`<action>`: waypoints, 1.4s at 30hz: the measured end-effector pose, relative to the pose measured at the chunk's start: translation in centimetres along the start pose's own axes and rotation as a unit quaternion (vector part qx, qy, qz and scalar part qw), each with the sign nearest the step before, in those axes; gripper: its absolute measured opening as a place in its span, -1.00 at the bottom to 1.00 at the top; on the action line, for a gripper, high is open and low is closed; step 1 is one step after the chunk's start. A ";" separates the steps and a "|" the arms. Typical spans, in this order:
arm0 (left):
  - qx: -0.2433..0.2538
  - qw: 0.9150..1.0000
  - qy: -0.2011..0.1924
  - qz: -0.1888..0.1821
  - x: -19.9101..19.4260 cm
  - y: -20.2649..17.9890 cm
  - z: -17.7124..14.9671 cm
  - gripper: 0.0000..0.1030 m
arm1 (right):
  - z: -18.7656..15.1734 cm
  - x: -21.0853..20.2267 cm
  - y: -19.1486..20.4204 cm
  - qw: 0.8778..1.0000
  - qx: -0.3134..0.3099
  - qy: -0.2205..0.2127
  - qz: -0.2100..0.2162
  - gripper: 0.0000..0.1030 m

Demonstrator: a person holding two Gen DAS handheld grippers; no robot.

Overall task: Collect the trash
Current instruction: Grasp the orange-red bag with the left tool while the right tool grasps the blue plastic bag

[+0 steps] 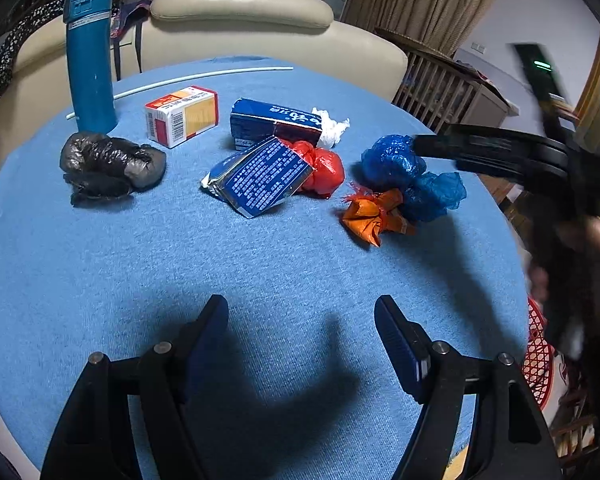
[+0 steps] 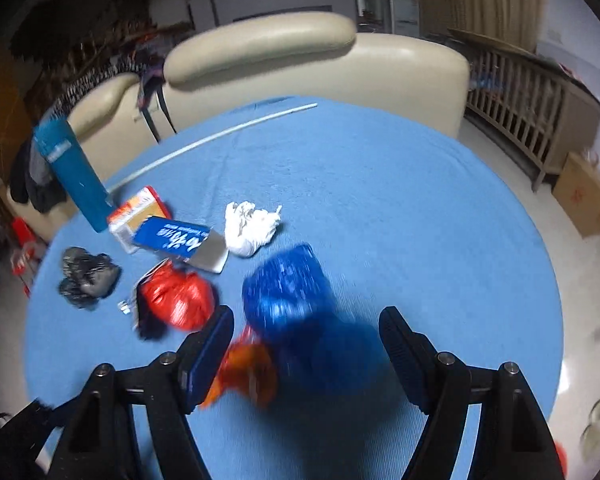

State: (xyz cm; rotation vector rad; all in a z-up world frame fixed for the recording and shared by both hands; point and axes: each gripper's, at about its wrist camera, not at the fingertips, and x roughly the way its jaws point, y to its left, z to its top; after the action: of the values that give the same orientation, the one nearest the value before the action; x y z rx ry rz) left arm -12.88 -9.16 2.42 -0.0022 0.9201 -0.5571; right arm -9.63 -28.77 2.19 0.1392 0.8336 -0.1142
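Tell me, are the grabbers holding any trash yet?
No. The left gripper and right gripper are both open and empty; the blue bag lies loose below the right one.

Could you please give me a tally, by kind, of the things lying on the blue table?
Crumpled plastic bags: 4 (black, red, blue, orange)
Cartons: 3 (red-and-white, two blue)
White tissue wad: 1
Teal bottle: 1
White rod: 1
Total: 10
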 end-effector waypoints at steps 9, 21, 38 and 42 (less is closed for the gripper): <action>0.011 1.000 0.011 -0.012 1.4 -0.1 0.8 0.48 | 0.8 6.2 0.2 0.998 -0.008 0.056 0.010 0.28; 0.067 0.997 0.026 -0.021 5.5 -4.1 5.0 0.50 | -1.1 2.8 -5.1 0.997 0.077 0.012 0.031 0.26; 0.196 0.976 0.096 -0.002 10.7 -8.2 7.8 -0.46 | -5.5 -1.8 -8.9 0.989 0.132 -0.005 0.062 0.26; 0.159 0.984 0.086 0.005 8.6 -7.4 6.8 -0.47 | -6.0 -2.7 -8.3 0.989 0.130 -0.011 0.066 0.26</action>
State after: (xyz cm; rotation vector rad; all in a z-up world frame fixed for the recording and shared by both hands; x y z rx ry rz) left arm -7.00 -20.99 1.84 0.3424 0.9886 -0.6985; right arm -17.09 -35.84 -0.38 0.4377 0.7821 -0.0990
